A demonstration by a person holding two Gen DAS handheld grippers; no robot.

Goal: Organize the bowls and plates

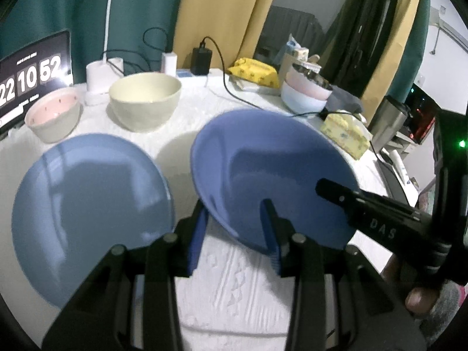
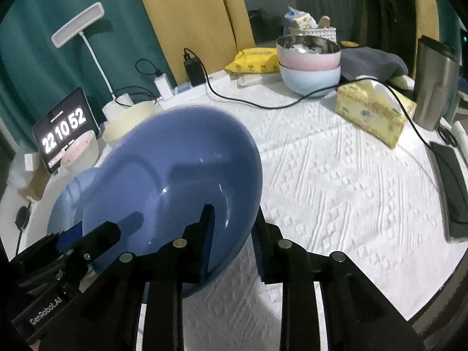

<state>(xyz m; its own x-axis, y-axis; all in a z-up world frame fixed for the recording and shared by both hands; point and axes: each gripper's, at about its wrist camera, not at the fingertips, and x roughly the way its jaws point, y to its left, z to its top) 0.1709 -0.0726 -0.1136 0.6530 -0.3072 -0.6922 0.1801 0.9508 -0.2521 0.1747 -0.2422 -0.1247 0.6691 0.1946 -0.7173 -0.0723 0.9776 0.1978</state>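
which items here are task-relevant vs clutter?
Job: raised blue plate, flat blue plate, cream bowl, pink bowl, stacked bowls.
Clutter: tissue box, clock tablet, lamp, yellow packet, steel cup, chargers.

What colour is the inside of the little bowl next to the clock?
Pink with tiny dark specks inside the small bowl; its outside is pale cream. The left wrist view shows it best.

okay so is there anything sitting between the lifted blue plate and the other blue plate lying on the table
Nothing visible does. The lifted blue plate, with both the left gripper and the right gripper at its rim, tilts right beside the flat blue plate. Only bare white tablecloth shows between them.
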